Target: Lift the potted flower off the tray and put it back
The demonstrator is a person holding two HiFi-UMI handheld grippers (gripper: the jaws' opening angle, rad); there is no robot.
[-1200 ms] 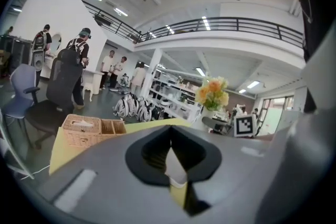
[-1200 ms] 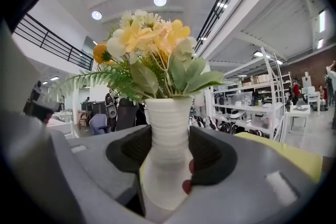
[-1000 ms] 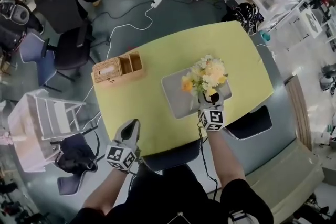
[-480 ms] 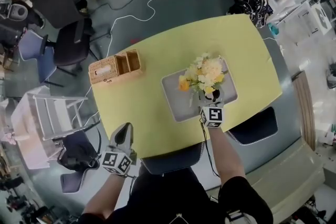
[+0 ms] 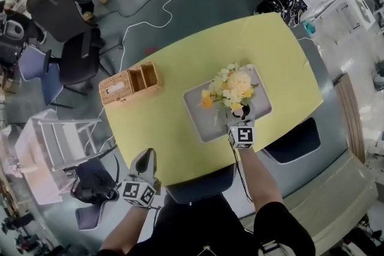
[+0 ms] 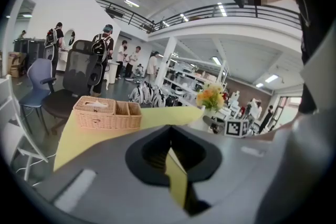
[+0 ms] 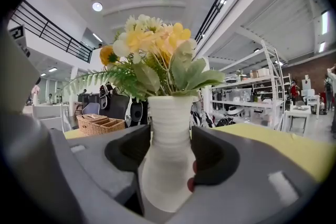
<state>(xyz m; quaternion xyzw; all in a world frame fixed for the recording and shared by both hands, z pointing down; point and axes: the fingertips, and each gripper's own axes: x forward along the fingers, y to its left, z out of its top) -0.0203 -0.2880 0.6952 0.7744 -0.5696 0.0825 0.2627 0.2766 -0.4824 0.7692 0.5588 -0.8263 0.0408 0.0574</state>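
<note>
The potted flower [image 5: 231, 88], yellow and white blooms in a ribbed white vase [image 7: 168, 155], is over the near part of the grey tray [image 5: 198, 102] on the yellow-green table [image 5: 180, 57]. I cannot tell whether its base rests on the tray. My right gripper [image 5: 242, 119] reaches in from the near side with the vase between its jaws [image 7: 170, 150]. The pads lie against the vase's sides while the jaws are opening. My left gripper [image 5: 146, 157] hangs at the table's near left edge, shut and empty [image 6: 169, 131].
A wicker basket [image 5: 129, 84] with compartments stands on the table's left part. A dark chair [image 5: 287, 142] is tucked in at the near right, and office chairs [image 5: 78, 60] and a white rack [image 5: 45, 156] stand left of the table. Helmets and cables lie on the floor beyond.
The right gripper has sunk toward the tray with the potted flower in it. The left gripper has dropped a little by the table's near edge.
</note>
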